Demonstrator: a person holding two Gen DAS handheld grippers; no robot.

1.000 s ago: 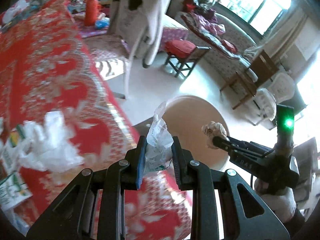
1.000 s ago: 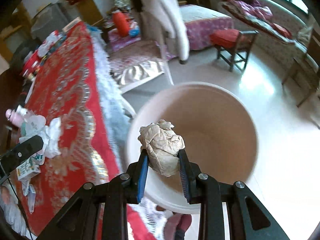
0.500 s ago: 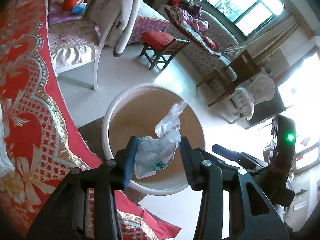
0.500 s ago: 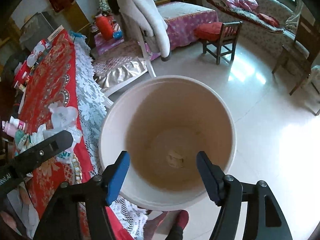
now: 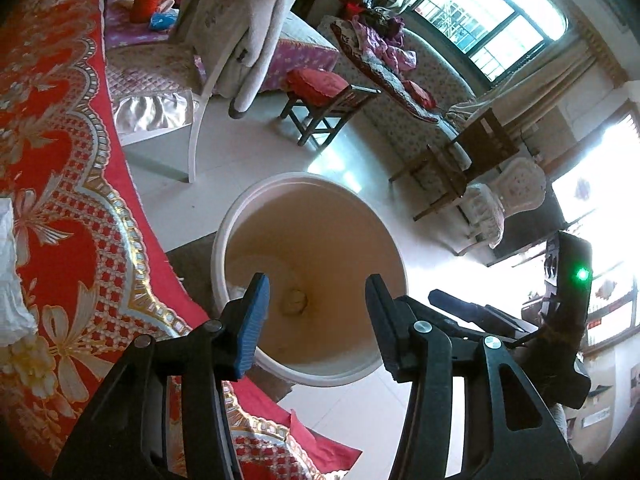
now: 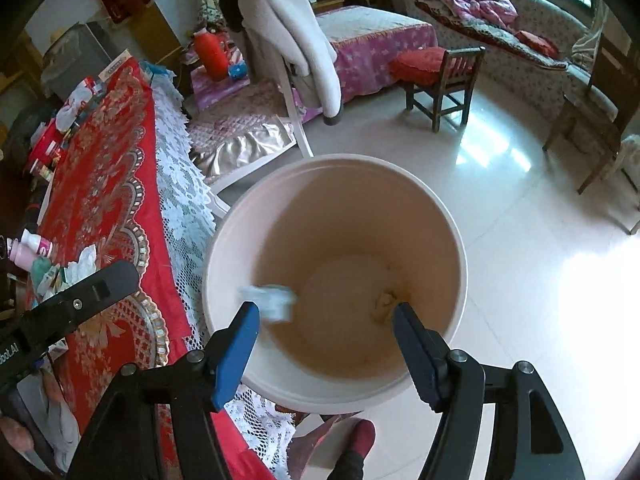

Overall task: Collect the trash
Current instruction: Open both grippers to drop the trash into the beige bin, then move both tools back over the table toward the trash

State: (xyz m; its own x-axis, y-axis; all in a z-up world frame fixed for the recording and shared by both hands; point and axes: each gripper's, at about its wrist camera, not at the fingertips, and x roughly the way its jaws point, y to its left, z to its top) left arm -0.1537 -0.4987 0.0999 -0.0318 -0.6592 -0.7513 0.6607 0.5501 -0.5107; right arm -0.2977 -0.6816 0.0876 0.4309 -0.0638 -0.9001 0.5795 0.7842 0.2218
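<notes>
Left to right. Bench under red cloth carries the leftover trash: crumpled white tissue at the left edge, more wrappers near a pink bottle. Likely light, soft, crushable; pinch at the bulkiest fold, thin film may slip. Left gripper over the bucket on the floor, fingers just spreading, nothing between them. Clear plastic wrapper blurred inside the bucket, seemingly dropping. Brown paper ball lies on the bottom. Right gripper has spread fingers, empty.
</notes>
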